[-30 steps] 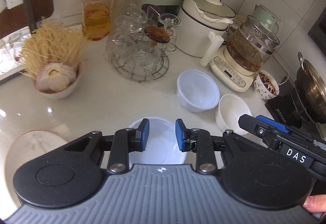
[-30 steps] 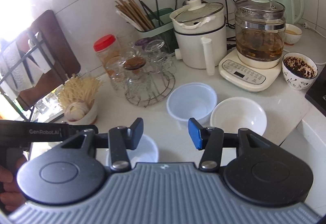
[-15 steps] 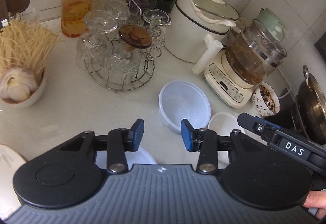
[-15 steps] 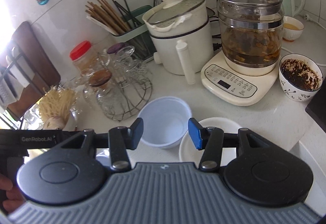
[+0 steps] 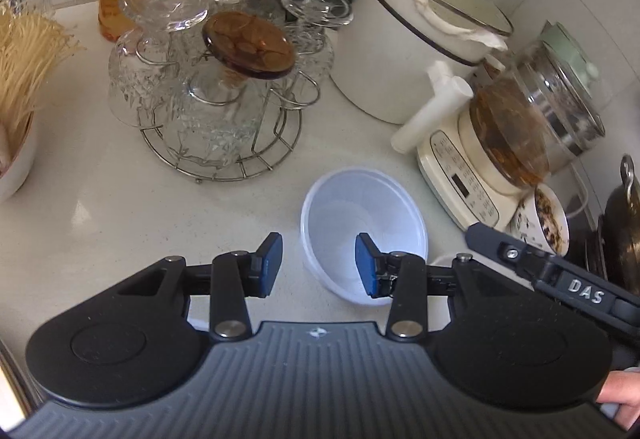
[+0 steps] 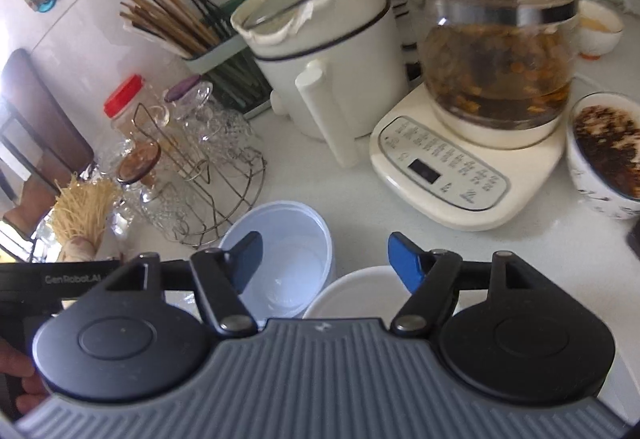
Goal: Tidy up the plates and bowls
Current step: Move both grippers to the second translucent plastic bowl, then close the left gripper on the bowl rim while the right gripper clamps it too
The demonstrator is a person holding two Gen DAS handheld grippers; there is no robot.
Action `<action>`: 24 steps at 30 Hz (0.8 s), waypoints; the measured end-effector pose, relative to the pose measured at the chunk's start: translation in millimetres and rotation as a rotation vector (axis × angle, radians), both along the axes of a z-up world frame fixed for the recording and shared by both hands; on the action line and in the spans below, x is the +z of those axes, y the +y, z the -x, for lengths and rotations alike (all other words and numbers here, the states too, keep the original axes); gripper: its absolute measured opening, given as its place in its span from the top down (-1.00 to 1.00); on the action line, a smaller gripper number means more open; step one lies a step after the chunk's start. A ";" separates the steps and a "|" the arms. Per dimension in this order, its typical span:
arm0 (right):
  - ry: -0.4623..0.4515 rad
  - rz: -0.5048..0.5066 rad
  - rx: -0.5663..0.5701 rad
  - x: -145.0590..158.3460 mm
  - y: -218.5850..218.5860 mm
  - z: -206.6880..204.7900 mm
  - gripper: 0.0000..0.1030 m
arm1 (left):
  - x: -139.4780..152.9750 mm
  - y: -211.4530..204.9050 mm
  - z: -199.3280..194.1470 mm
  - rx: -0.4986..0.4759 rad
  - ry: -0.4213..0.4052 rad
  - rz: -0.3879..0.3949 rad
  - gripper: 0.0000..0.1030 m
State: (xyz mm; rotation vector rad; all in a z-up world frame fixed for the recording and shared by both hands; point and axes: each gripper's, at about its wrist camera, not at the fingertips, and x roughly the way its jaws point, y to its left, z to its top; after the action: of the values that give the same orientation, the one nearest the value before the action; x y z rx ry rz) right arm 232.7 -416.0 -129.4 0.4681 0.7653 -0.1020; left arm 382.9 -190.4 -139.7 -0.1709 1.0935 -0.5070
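Sitting low in the middle of the left view, the clear plastic bowl (image 5: 362, 235) rests on the white counter (image 5: 120, 215). The left gripper (image 5: 319, 265) is wide open, with one blue pad over the bowl's rim. In the right view, the right gripper (image 6: 325, 259) is wide open too, holding nothing. The white bowl (image 6: 352, 293) peeks out just below it, beside the clear one. A glass rack (image 5: 216, 99) stands upper left.
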 end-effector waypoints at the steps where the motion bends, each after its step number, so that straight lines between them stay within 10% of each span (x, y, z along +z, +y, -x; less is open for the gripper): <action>1: 0.007 -0.013 0.006 -4.0 -0.9 -4.7 -0.40 | -2.5 -0.5 -1.8 0.006 0.007 0.000 0.11; 5: 0.033 -0.053 0.044 -19.6 0.5 -21.8 -0.39 | -12.5 -1.3 -8.8 0.023 0.045 -0.001 0.11; 16: 0.102 -0.015 0.103 -43.0 10.6 -49.3 0.44 | -27.8 -7.5 -16.0 0.009 0.089 -0.047 0.42; 24: 0.128 -0.038 0.096 -51.1 -0.1 -52.5 0.55 | -34.2 -6.6 -17.3 0.023 0.114 -0.018 0.64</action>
State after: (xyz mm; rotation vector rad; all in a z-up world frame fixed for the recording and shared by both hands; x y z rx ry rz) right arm 285.2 -416.1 -180.5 0.4633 0.9153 -0.0281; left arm 400.2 -197.1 -173.9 -0.1980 1.2054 -0.4716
